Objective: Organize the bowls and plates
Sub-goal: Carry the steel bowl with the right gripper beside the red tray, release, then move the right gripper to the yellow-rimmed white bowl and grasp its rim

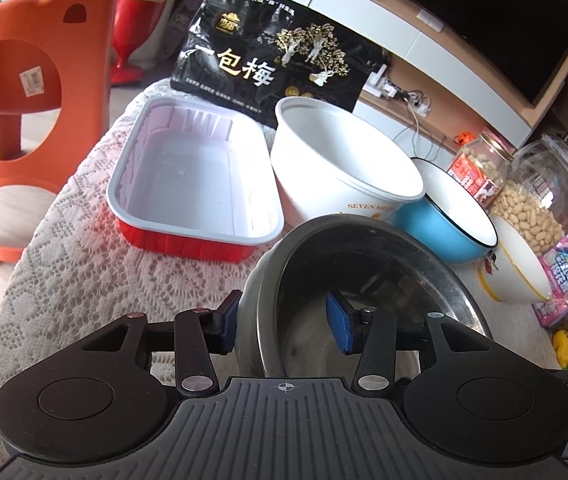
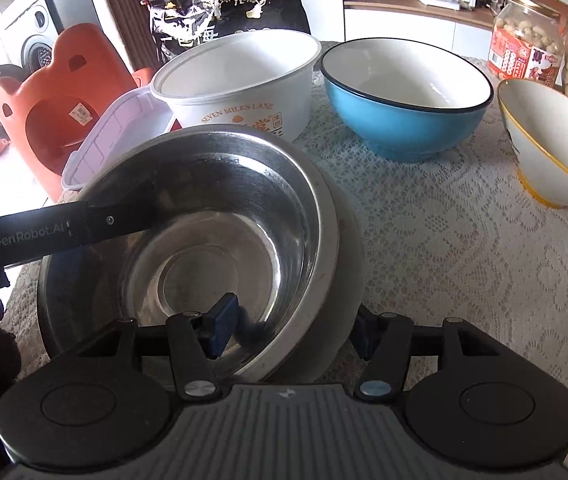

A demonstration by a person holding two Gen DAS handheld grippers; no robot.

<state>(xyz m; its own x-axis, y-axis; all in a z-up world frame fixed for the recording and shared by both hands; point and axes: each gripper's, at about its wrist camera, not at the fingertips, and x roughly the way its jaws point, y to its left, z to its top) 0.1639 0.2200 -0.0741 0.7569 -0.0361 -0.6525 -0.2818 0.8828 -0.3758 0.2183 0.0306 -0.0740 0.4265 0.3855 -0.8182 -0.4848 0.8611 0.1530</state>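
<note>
Reading "SEVEN MILES LANE": white tub (image 2: pixel 240 84).

Ahead of the gripper, daylight falls on a lace tablecloth (image 1: pixel 64 264). Further left stands an orange plastic stool (image 1: pixel 24 92); further right, a white TV cabinet (image 1: pixel 403 32) with a dark television (image 1: pixel 483 20).

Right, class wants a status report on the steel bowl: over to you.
Left gripper and right gripper each straddle the steel bowl rim. Bowl tilted over a grey dish. Paper tub, blue bowl close behind.
</note>
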